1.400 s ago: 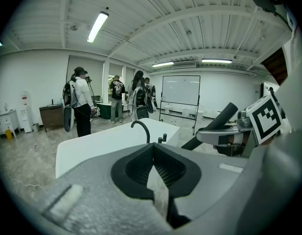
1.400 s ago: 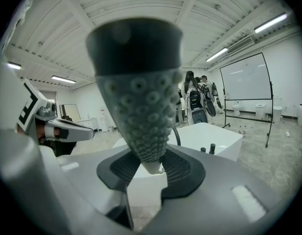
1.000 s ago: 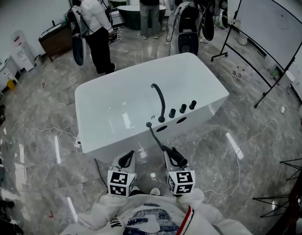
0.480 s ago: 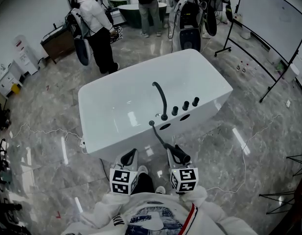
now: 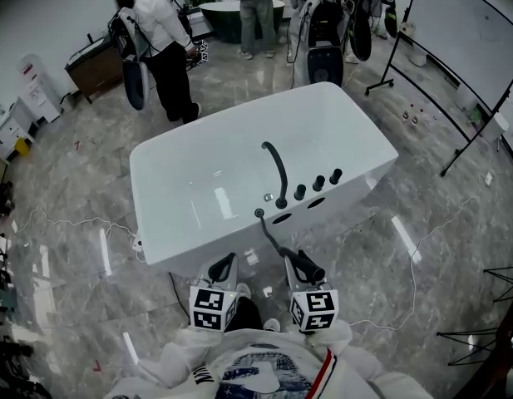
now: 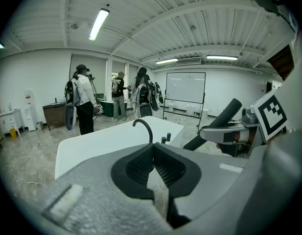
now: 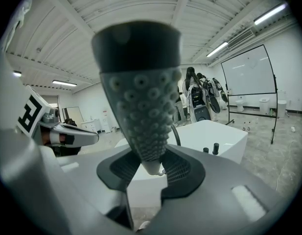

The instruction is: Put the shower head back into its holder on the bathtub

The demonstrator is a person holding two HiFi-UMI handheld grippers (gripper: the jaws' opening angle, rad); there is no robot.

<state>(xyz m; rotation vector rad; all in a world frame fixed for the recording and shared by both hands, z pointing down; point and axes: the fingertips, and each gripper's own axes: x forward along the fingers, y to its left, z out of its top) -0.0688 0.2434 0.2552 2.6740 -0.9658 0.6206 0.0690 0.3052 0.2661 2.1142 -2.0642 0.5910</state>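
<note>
**Head view.** Left gripper (image 5: 222, 268): fingers clenched together, empty. The white bathtub (image 5: 156, 173) lies ahead of the fingertips, not touched. Right gripper (image 5: 300, 264): fingers grasping the shower head (image 5: 311, 269). The hose (image 5: 268, 233) runs forward from the fingers to the near rim of the tub, beside the black spout (image 5: 278, 171) and the knobs (image 5: 318, 182).

**Left gripper view.** Pads meet at the tips with nothing between them. The bathtub stands beyond the fingertips. The right gripper is to their right, and the shower head rises from it.

**Right gripper view.** The shower head stands upright between the fingers, nozzle face toward the camera, its narrow lower end pinched by both pads. The bathtub is ahead, well apart from it.
</note>
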